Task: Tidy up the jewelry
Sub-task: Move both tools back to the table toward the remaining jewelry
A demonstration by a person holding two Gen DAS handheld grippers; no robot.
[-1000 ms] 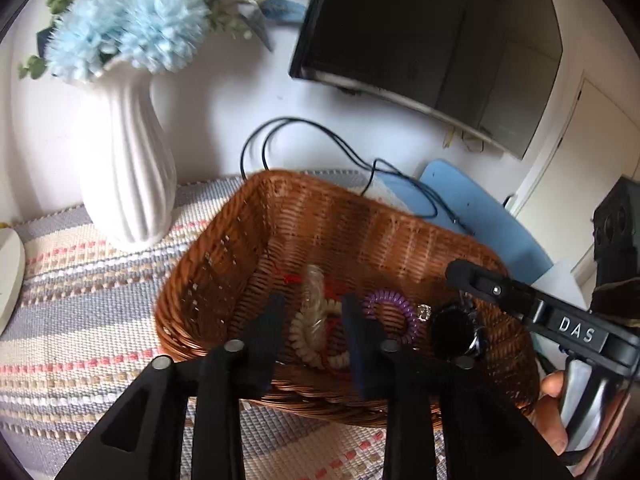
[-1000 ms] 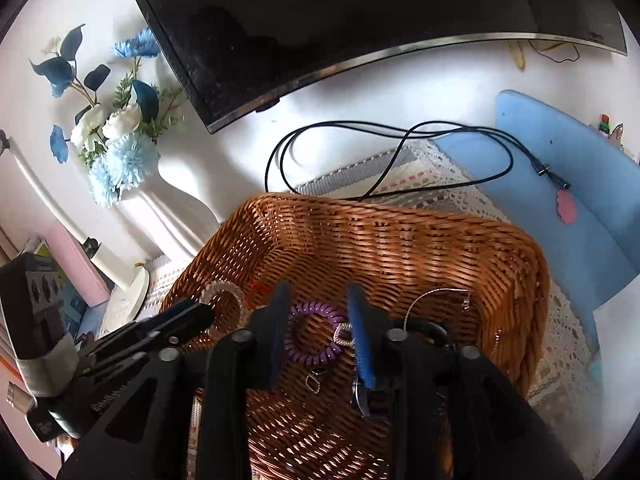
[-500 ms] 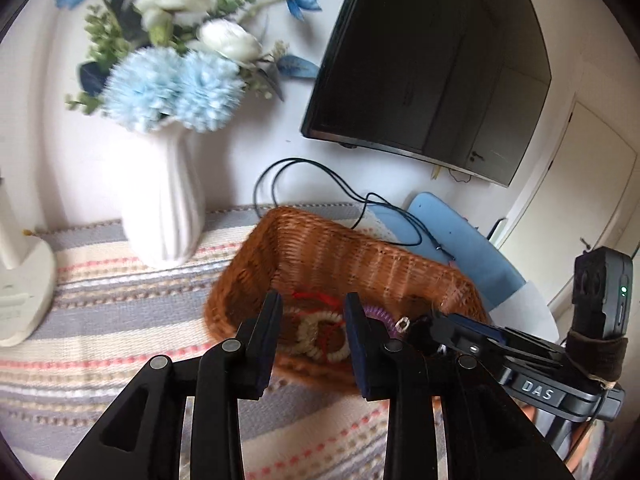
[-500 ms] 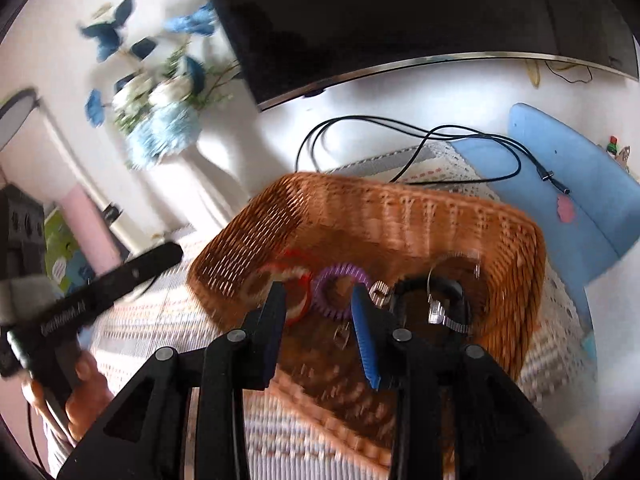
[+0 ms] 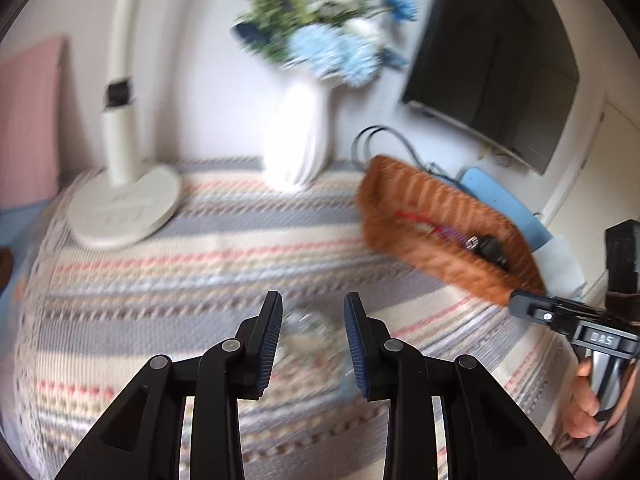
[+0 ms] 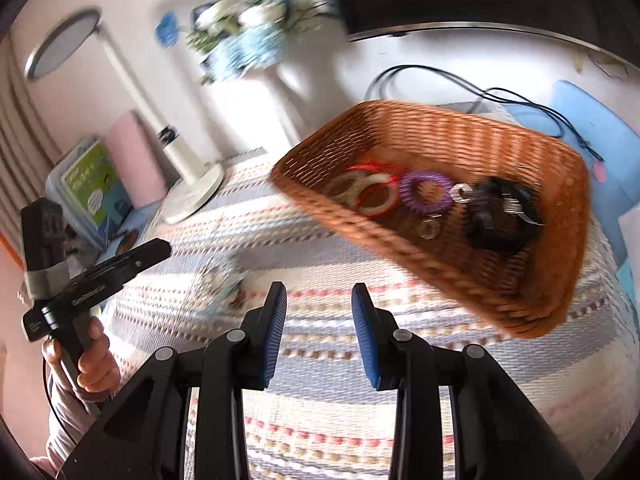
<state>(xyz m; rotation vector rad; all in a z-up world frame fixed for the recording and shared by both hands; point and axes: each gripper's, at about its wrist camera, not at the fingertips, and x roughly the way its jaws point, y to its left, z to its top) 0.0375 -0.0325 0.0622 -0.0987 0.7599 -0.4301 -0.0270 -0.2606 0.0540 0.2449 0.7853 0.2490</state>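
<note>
Jaws on both grippers stand spread with nothing between the pads. Left gripper [image 5: 313, 332] hangs over the striped cloth [image 5: 160, 280] covering the bench; past its tips lies a blurred, pale, glinting piece [image 5: 308, 328] on the cloth, too smeared to identify. The same piece [image 6: 222, 280] shows in the right view, apart from the basket. Right gripper [image 6: 319, 322] points at bare cloth just short of the basket's near rim.

Wicker basket [image 6: 460, 136] sits on the cloth, right of the vase [image 5: 298, 144]. Inside, in a rough row: a white ring [image 6: 352, 188] overlapped by a red one [image 6: 378, 200], a purple coil [image 6: 426, 192], small silver bits [image 6: 460, 194], a black watch-like item [image 6: 496, 216].

Lamp [image 5: 120, 204] base rests on the cloth left of the vase. Blue and white flowers [image 5: 332, 44] fill the vase. Dark screen [image 5: 500, 60] on the wall behind. Black cable [image 6: 460, 80] loops behind the basket. A hand [image 6: 92, 360] grips the left handle; another hand [image 5: 584, 404] grips the right.
</note>
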